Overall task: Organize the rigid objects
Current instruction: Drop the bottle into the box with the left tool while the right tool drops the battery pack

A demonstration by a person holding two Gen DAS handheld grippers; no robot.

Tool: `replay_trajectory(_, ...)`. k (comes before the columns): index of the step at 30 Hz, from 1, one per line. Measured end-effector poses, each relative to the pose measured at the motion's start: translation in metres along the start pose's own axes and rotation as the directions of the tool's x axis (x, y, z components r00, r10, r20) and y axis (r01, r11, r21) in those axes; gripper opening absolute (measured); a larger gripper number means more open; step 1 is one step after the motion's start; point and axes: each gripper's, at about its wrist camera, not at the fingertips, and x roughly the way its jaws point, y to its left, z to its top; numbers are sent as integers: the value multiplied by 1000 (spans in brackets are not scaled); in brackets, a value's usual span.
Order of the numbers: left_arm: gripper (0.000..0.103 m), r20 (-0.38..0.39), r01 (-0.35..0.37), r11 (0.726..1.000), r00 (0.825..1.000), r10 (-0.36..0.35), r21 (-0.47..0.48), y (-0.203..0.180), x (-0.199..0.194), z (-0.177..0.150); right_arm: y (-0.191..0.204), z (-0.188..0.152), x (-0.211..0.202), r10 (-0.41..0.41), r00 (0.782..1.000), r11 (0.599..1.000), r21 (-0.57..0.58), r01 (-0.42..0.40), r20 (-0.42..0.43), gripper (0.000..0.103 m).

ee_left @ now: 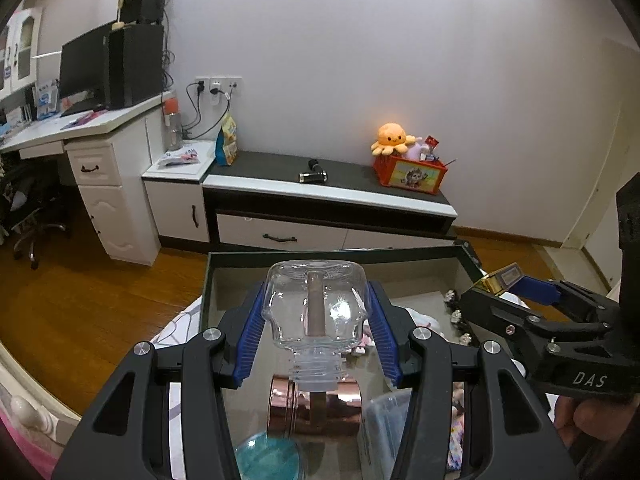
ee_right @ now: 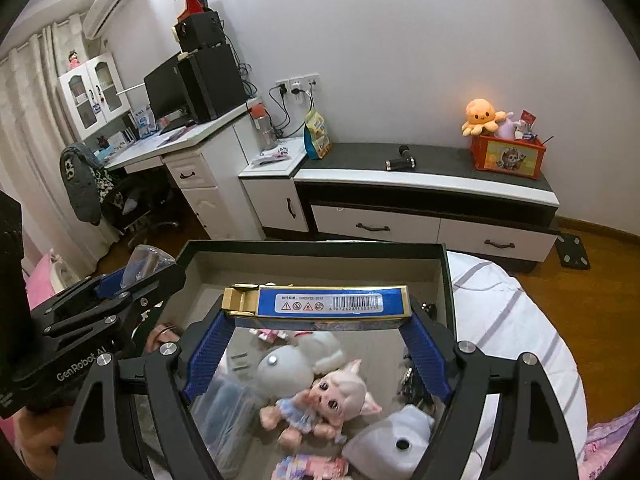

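My left gripper (ee_left: 318, 312) is shut on a clear glass bottle (ee_left: 316, 304) with a rose-gold cap (ee_left: 316, 404), held above a dark open box (ee_left: 320, 256). The bottle's end also shows in the right wrist view (ee_right: 146, 260). My right gripper (ee_right: 320, 320) is shut on a long blue and gold lighter-like box (ee_right: 320, 300), held crosswise over the same box (ee_right: 312, 246). In the left wrist view the right gripper (ee_left: 508, 284) is at the right, over the box's right side.
The box holds a pig doll (ee_right: 320, 400), grey plush toys (ee_right: 388, 440) and small trinkets (ee_left: 456, 312). It rests on a striped bed cover (ee_right: 512, 312). Beyond are a low cabinet (ee_right: 424, 184), an orange toy crate (ee_right: 506, 156) and a desk (ee_right: 176, 140).
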Motion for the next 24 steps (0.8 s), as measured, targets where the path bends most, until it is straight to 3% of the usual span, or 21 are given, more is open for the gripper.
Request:
replay_trajectory(8,51,-24,-20,1000,1000,20,8,-2,18,3,-8,4,21,9,999,1000,7,-8,-38,83)
replay_trajectory(9,57,-21,-27,1000,999,27,7,-2,18,3,-8,4,23,14,999,1000,0,-14,-46,84)
replay_trajectory(10,75,-16,-39,999,999,39,5,-2,17,4,-7,3,25,14,998,1000,-6,-14,-54,85)
replay_trajectory(12,85,9,-83,997,997,83,-4,-1,10,5,-7,2,25,13,998,1000,-6,-13,-56,90)
replay_trajectory(15,97,25,-84,996,996,84,-22,3,-1,5,-11,2,19,23,999,999,28,-22,-41,103)
replay_trajectory(16,100,33,-89,996,995,90,-23,5,-5,5,-13,1,16,28,999,999,46,-26,-35,103)
replay_trajectory(24,103,107,-94,996,990,95,-7,2,-70,-9,-10,-17,-39,33,999,993,112,-37,35,103)
